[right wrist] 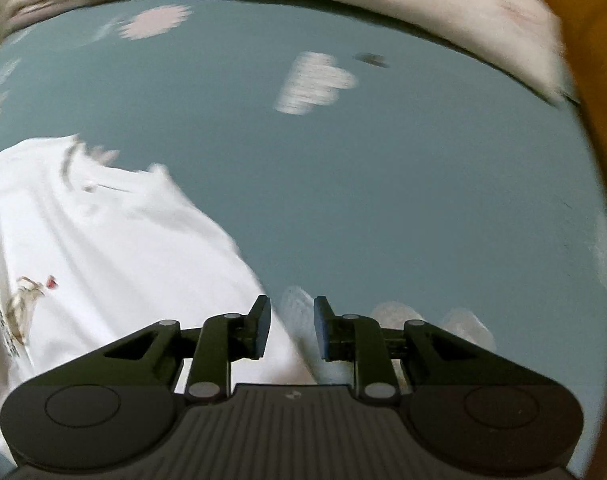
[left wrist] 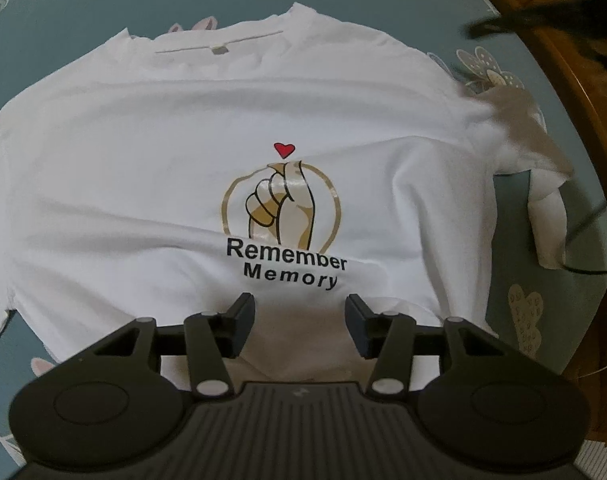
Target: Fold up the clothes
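White T-shirt (left wrist: 151, 168) is spread face up on the blue flowered bedspread (left wrist: 83, 4), one sleeve crumpled near its wooden-framed edge. Soft, light, limp cloth is judged best pinched at hem or sleeve. Left tool (left wrist: 299, 320) and right tool (right wrist: 291, 324) are parted, nothing gripped.

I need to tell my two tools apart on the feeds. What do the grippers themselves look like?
Both look identical: the left gripper and right gripper are matte black, with a ribbed central body, two rounded side housings bearing circular recesses, and linkage arms with silvery pivot pins. The flat fingers carry dark blue-grey pads. No cables or sleeves show on either.
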Demonstrator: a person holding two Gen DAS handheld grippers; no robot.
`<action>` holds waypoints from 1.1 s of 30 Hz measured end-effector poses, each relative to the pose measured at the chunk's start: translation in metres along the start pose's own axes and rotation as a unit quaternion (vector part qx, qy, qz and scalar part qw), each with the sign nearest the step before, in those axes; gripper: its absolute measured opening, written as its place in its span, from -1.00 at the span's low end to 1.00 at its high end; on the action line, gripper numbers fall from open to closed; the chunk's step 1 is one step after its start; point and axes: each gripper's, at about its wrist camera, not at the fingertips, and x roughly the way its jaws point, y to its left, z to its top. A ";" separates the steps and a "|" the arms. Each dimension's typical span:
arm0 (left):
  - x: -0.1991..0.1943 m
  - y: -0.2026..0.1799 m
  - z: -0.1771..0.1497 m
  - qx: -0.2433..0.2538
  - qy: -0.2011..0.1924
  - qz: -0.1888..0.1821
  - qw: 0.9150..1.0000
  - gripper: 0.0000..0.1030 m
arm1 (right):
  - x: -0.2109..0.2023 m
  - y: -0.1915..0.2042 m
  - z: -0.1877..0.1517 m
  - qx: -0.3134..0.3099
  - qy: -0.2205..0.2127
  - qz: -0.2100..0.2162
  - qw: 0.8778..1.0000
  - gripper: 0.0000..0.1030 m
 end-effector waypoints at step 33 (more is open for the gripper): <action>-0.004 0.012 0.026 0.024 -0.024 -0.009 0.999 0.08 | 0.077 0.037 0.059 -0.105 0.003 0.008 0.994 -0.59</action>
